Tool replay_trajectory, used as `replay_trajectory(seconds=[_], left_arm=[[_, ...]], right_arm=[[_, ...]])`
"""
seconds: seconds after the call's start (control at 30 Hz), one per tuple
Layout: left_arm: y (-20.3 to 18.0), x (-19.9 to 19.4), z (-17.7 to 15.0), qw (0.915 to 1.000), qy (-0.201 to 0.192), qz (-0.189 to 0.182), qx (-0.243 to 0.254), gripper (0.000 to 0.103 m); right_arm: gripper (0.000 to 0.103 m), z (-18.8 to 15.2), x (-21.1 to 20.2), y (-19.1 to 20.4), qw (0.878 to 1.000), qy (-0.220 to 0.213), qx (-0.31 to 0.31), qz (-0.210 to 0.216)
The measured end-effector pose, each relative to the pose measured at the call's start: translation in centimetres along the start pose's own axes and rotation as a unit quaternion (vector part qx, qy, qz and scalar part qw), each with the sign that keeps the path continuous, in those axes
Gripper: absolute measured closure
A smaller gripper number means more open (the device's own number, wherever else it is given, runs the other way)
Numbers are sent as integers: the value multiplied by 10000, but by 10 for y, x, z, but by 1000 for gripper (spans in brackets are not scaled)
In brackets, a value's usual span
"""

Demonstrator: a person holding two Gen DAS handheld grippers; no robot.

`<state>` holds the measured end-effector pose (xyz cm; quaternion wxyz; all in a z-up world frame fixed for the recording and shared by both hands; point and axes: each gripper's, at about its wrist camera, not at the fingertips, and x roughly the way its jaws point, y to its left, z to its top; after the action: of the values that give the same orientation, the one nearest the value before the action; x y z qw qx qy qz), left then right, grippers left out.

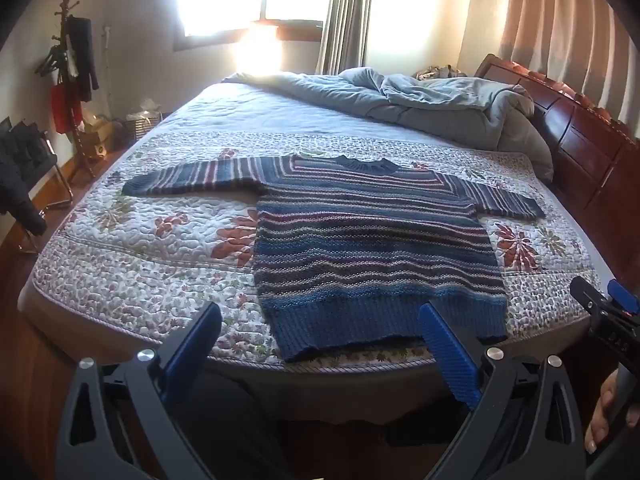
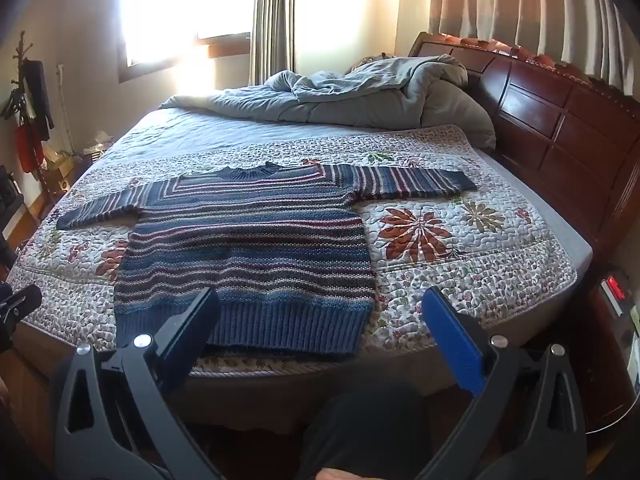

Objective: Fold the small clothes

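Observation:
A blue striped knitted sweater (image 1: 372, 248) lies flat on the floral quilt (image 1: 160, 240), both sleeves spread out, hem toward me. It also shows in the right wrist view (image 2: 248, 248). My left gripper (image 1: 320, 320) is open and empty, held in the air before the bed edge, just short of the hem. My right gripper (image 2: 320, 312) is open and empty, also above the hem at the bed edge. The right gripper shows at the right edge of the left wrist view (image 1: 608, 312).
A crumpled grey-blue duvet (image 1: 400, 100) lies at the far side of the bed. A wooden headboard (image 1: 580, 132) stands on the right. A coat rack (image 1: 72, 60) and a chair with dark clothes (image 1: 24, 176) stand at left. My legs are below the bed edge.

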<state>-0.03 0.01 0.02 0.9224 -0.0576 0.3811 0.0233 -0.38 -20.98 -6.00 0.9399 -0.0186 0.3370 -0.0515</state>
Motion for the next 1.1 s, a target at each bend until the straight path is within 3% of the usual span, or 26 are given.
replay_trajectory(seconds=[1.1], left_arm=[[-3,-2,7,9999,-23,71,86,4]], right_arm=[[3,3,0,1,10000,-48,-2,28]])
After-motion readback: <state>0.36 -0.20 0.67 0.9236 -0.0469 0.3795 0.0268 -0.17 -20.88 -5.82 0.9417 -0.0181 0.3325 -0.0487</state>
